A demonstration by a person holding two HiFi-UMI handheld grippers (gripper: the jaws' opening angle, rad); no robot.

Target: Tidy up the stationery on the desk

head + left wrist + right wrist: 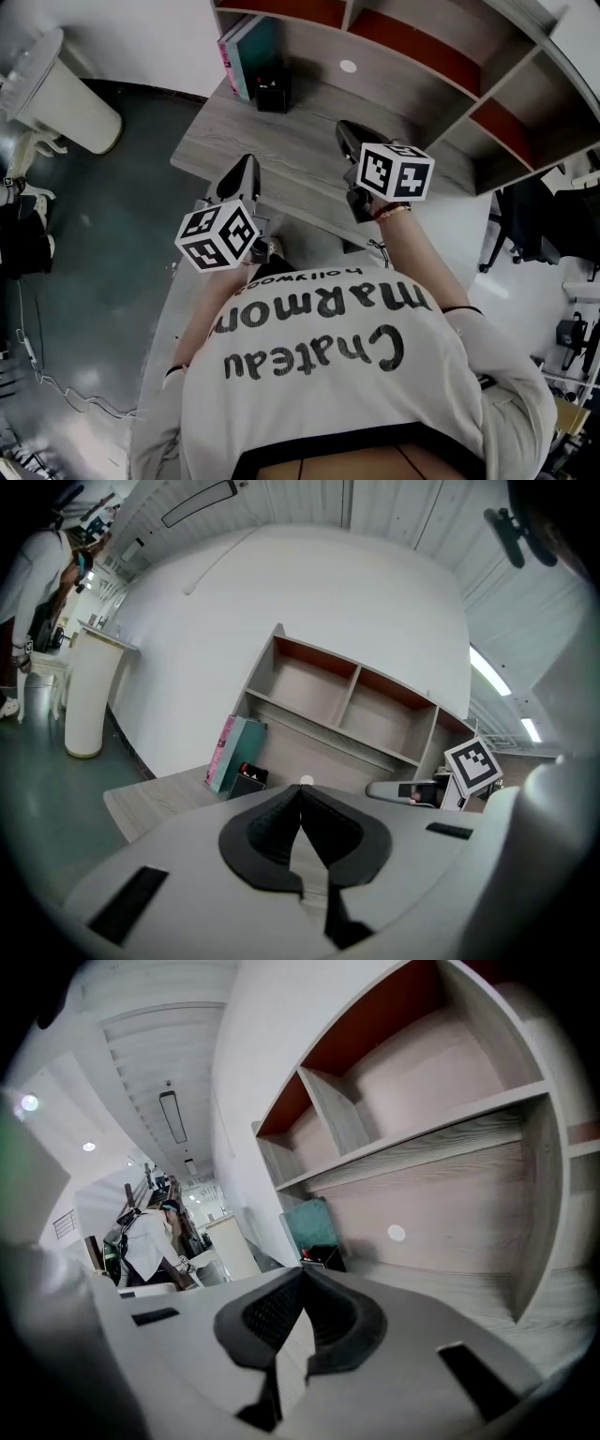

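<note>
**Grippers both clenched and empty, stationery sits at the back of the tabletop**

Own-view check on the left gripper (300, 791): pads pinched together at the tips, nothing btwn them. Same deal for the right gripper (302, 1275), jaws closed tip to tip and holding nothing. In the head view both are over the front half of the wood-grain tabletop (281, 141). The left one is at approx 7 o'clock of the right one, and their marker cubes face the cam. Can't tell how high they are above the wood.

Stationery: a small black holder (273, 89) with sth red poking out the top (clearest in the left gripper view). It sits at the back of the tabletop, approx 12 o'clock from the left gripper and 10 o'clock from the right, well apart from both. Just beside it at approx 11 o'clock stand two books (242, 47), one pink-edged and one teal, leaning a bit.

Behind all that a shelf unit (422, 66) rises off the back of the tabletop, with open compartments and reddish-brown back panels. A small white round dot (348, 66) is on the panel under the lowest shelf, approx 2 o'clock of the holder.

Other stuff: a white cylinder (70, 103) stands on the dark floor at the frame's 10 o'clock. A person in a white top (145, 1241) is far back in the right gripper view. The wearer's white shirt (356, 375) with dark lettering fills the bottom of the head view.
</note>
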